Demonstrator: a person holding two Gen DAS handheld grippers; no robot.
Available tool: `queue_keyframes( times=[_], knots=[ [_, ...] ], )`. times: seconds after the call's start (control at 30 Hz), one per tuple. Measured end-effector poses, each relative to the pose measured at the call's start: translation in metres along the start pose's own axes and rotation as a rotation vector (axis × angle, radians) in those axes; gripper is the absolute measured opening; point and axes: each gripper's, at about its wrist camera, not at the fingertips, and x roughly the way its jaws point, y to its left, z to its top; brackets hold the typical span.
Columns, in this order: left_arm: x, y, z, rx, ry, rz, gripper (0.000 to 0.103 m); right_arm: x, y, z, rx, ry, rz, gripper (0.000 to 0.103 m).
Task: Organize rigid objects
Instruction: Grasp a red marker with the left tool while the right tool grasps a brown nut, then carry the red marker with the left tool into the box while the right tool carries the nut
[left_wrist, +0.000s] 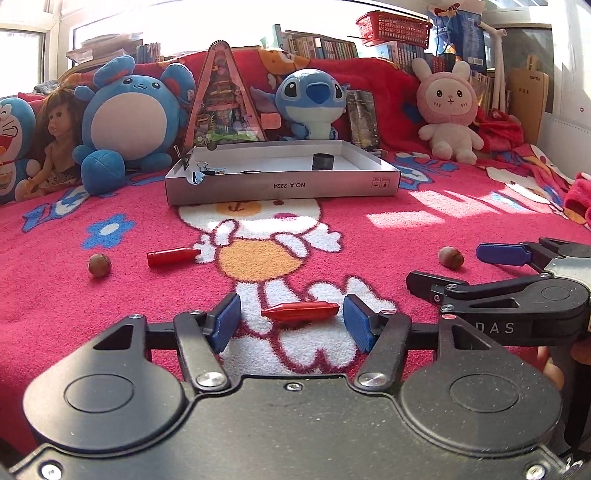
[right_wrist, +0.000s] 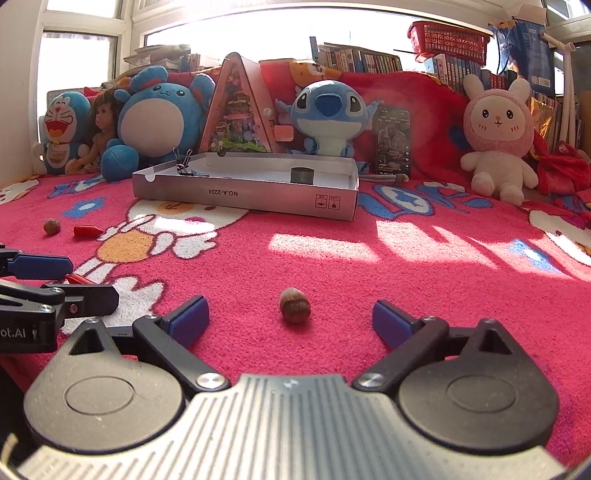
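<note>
red crayons (left_wrist: 300, 311) (left_wrist: 173, 256) lying flat on blanket | nuts (right_wrist: 294, 306) (left_wrist: 99, 264) apart | open box (left_wrist: 280, 183) behind

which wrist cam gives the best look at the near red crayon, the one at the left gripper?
Left wrist view. The near red crayon lies whole and unblocked between the open left gripper's fingers. In the right wrist view only a red sliver of it shows beside the left gripper's blue finger pad.

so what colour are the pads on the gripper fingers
Blue, on black linkages. Clearest in the left wrist view, on the left gripper pads.
</note>
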Motion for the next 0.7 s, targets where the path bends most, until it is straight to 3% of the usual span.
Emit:
queue_keyframes(
  times=[0.1, 0.23, 0.57, 0.7],
  knots=[
    [-0.001, -0.005, -0.002, 0.037, -0.013, -0.004, 0.042, -0.002, 0.003, 0.0, -0.009, 0.005, 0.029, 0.09],
    [-0.003, -0.01, -0.004, 0.05, -0.014, -0.013, 0.042, -0.005, 0.007, 0.002, -0.018, 0.0, 0.058, 0.078],
    [-0.003, -0.007, 0.0, 0.036, -0.011, -0.021, 0.042, -0.011, 0.012, 0.004, -0.012, -0.041, 0.059, 0.03],
    [0.0, -0.003, 0.004, 0.019, -0.008, -0.018, 0.042, -0.008, 0.011, 0.004, -0.007, -0.023, 0.048, 0.023]
  ],
)
